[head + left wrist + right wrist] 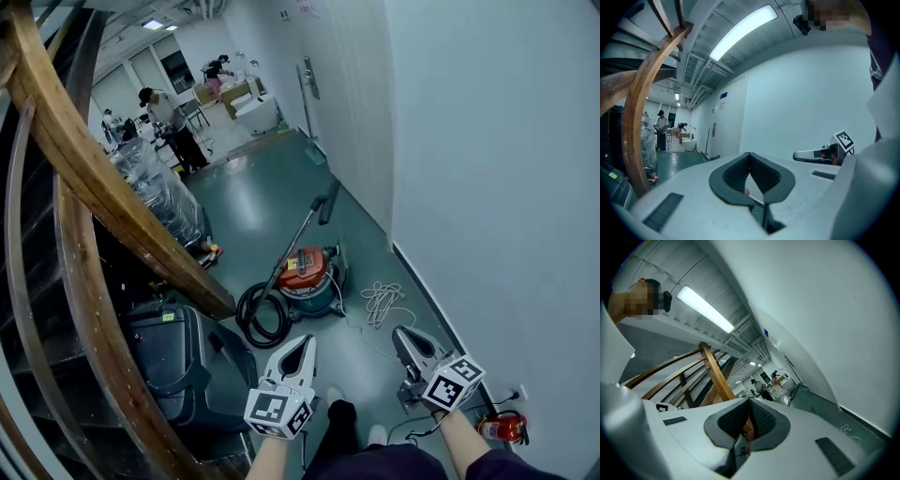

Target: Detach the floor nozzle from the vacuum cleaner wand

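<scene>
Corridor: glossy green floor (253,202), white wall (487,169) right, wooden stair rail (94,187) left. Vacuum cleaner (309,277) stands mid-floor, with the floor nozzle (327,202) at the far end of its wand (298,236). Left gripper (304,341) and right gripper (401,334) are near, jaws closed, empty.

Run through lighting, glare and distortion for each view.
Head view: even indoor light, soft sheen on the green floor, wooden handrail bowed by the wide lens. Left gripper view: ceiling light strip blown out, dark corners. Right gripper view: wall heavily curved by fisheye, dark corners.
</scene>
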Demonstrator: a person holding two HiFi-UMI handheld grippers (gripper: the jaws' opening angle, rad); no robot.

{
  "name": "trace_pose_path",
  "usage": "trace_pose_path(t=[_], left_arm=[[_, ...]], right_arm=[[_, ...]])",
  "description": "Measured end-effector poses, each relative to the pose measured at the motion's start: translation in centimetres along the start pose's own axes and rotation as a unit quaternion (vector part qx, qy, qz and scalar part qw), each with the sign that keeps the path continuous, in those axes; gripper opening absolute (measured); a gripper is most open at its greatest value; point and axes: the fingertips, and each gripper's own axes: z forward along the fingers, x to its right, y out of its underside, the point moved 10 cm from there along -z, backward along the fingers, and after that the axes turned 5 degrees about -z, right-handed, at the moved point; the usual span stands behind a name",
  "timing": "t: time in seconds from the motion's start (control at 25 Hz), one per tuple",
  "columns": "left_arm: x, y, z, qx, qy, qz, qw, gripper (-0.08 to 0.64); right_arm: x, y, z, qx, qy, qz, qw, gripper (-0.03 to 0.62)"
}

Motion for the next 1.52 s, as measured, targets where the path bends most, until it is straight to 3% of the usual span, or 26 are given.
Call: trace_pose_path(t=[0.4, 0.8, 1.16, 1.52], left_arm=[[-8.9, -0.3, 5.4, -0.005, -0.004, -0.028, 0.9996, 0.005], [-17.3, -2.3, 10.1, -0.011, 0.024, -0.046, 0.9986, 0.005], [-21.3, -2.3, 12.5, -0.024, 0.042, -0.053, 0.9974, 0.005], [-23.6, -1.9, 16.5, -0.037, 0.055, -0.051, 0.9965, 0.005]], right_arm=[[2.5, 1.1, 9.7, -0.020, 0.005, 0.010, 1.000, 0.018], [2.7, 0.3, 18.9, -0.019, 0.032, 0.009, 0.999, 0.018], [3.1, 0.1, 22.4, -0.006, 0.060, 0.008, 0.998, 0.018], [6.2, -0.2, 25.9, -0.002, 0.072, 0.015, 0.997, 0.018]])
